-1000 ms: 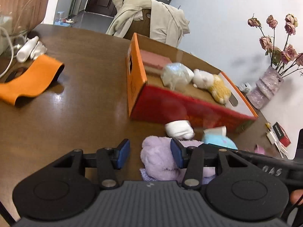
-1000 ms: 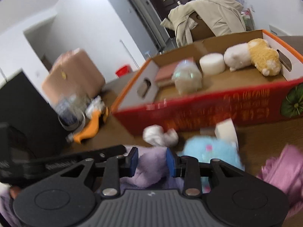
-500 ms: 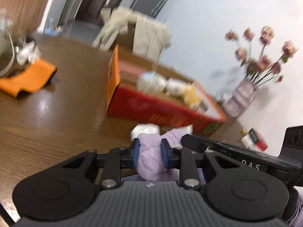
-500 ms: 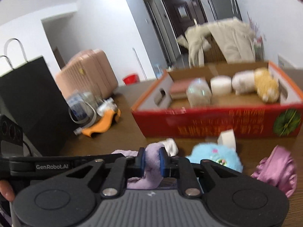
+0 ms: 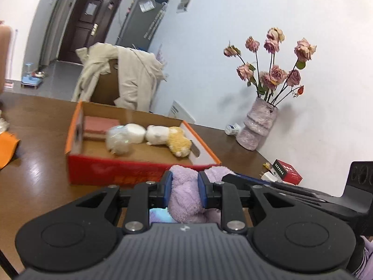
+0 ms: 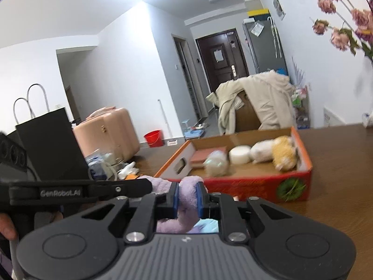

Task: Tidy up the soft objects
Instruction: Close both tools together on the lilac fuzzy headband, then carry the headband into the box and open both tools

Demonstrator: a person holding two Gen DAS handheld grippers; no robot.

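A purple plush toy (image 5: pixel 184 193) is pinched by the left tool (image 5: pixel 184 187) and by the right tool (image 6: pixel 187 197), raised above the bench (image 5: pixel 42 182). Ahead of both, a red box (image 5: pixel 112 170) is seen.

Black left gripper (image 5: pixel 184 186), blue pads, silver screws, seemingly ribbed grey housing

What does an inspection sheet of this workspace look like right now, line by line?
Surface: brown wooden table.
Job's things: purple plush held by both grippers; red cardboard box holds white and yellow plush toys, a wrapped bundle.
Clutter: vase of dried roses, small red box, black paper bag.
Grippers: left gripper and right gripper both shut on the plush.
Cables: nothing seen.
Surroundings: coat-draped chair, dark door, pink suitcase.
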